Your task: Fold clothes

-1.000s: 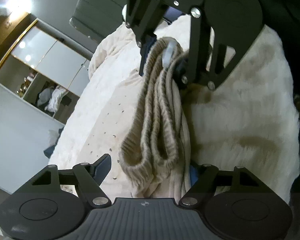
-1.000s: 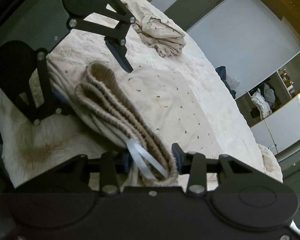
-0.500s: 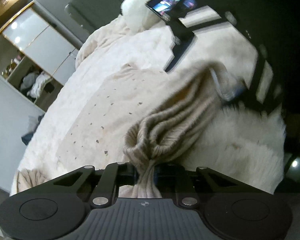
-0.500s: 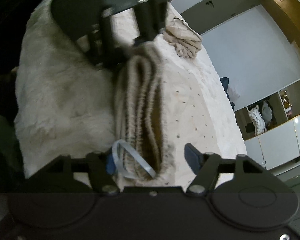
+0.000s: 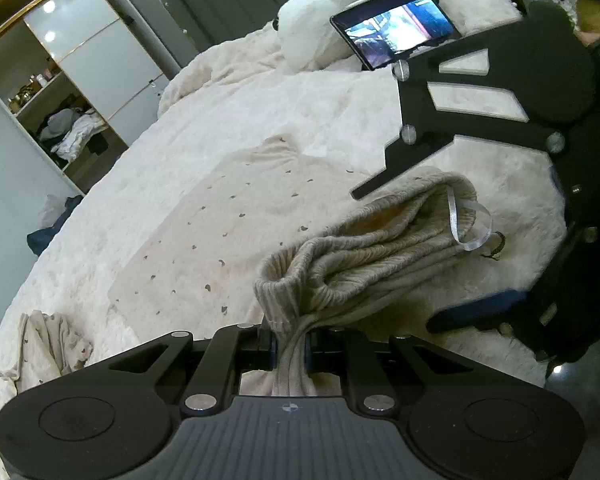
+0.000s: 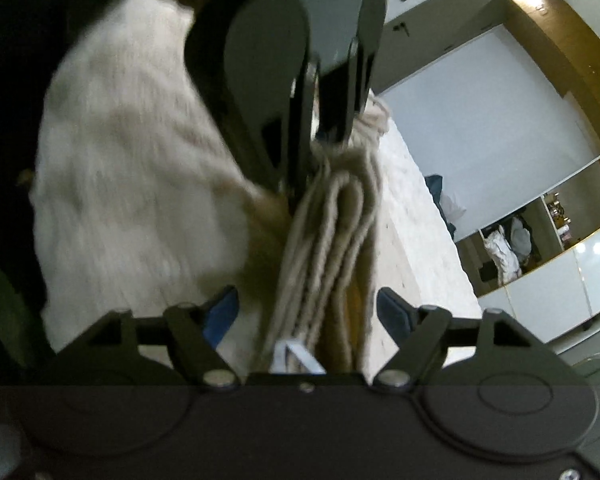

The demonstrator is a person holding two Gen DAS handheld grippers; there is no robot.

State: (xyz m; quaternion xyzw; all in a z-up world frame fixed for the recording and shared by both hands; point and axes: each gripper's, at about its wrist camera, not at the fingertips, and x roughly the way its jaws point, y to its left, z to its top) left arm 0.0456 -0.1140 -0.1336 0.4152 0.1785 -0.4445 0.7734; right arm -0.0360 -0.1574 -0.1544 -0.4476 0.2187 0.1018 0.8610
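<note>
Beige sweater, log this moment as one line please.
left tool: shut on beige sweater hem | right tool: jaws opening, sweater between them, unpressed | surface: fluffy bed cover

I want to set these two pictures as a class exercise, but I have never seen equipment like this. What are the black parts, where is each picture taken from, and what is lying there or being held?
No robot here: a person holds a two-finger gripper in each hand, with a camera on each looking along its fingers. The black shapes at each picture's bottom are that gripper's own parts.

In the left-hand view, the left gripper is shut on a beige ribbed knit garment with a pale ribbon loop. The right gripper faces it.

The right-hand view is blurred; that gripper's jaws are opening, with the garment's other end between them, untouched.

All this is above a fluffy white blanket, with a spread speckled cloth and a crumpled cloth.
</note>
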